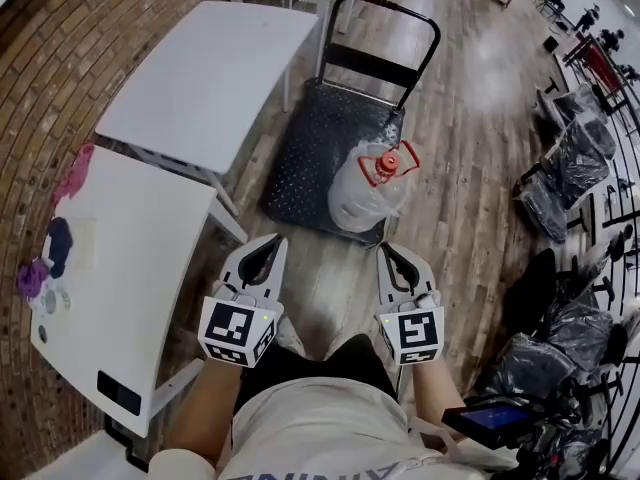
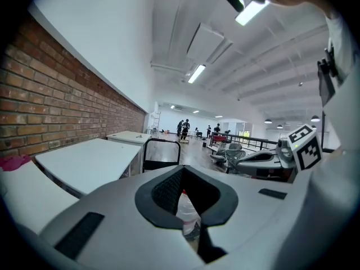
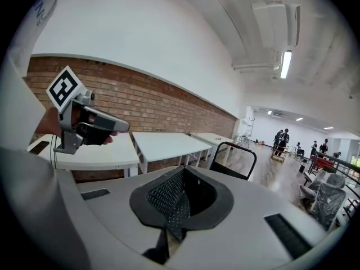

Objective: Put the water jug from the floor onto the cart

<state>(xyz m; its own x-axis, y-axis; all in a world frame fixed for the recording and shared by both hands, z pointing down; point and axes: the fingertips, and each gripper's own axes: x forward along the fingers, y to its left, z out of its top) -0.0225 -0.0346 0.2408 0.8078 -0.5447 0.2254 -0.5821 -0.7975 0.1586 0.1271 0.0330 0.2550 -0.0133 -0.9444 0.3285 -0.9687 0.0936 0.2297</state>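
The clear water jug [image 1: 372, 186] with a red cap stands on the near right corner of the black platform cart [image 1: 318, 133], wrapped in clear plastic. My left gripper [image 1: 272, 240] is held short of the cart's near edge, open by a narrow gap and empty. Through that gap the left gripper view shows the jug [image 2: 187, 214] and, beyond it, the cart's handle [image 2: 160, 149]. The right gripper [image 1: 388, 250] hovers just below the jug, apart from it, shut on nothing. In the right gripper view its dotted pads [image 3: 179, 207] meet, with the cart handle [image 3: 233, 159] ahead.
Two white tables [image 1: 200, 78] [image 1: 110, 258] stand left of the cart along a brick wall, the nearer one holding small pink and purple items [image 1: 50, 258]. Plastic-covered chairs [image 1: 575, 158] line the right side. A lit screen [image 1: 495, 416] sits at lower right. People stand far down the hall [image 2: 183, 128].
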